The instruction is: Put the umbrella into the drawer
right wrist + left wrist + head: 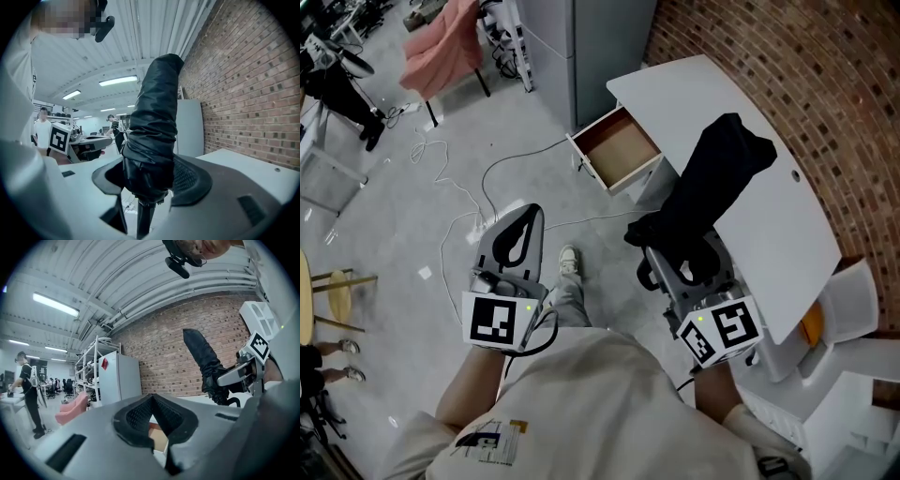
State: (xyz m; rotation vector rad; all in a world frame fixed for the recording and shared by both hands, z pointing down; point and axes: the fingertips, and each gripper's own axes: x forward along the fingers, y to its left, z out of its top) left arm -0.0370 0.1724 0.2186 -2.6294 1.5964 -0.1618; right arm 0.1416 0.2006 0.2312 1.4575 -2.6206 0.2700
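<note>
Hand-held gripper on the right is pinching the folded black umbrella near its lower end. The cloth is squeezed between the two pads and the handle hangs out below them. I think the grip is taken low so that the long free part goes first and can be aimed into the opening.

The white tabletop lies along the brick wall, and the umbrella is held in the air above its near part, not resting on it.

The drawer is pulled out from the far end of the tabletop. It looks empty, with the brown bottom showing, so it is ready to receive the umbrella. The umbrella is well apart from it, so the carry to the drawer is not finished.

The left hand-held gripper has its jaws pressed together with nothing between them. It hangs over the floor beside the right one, probably kept free for pushing the drawer later.
</note>
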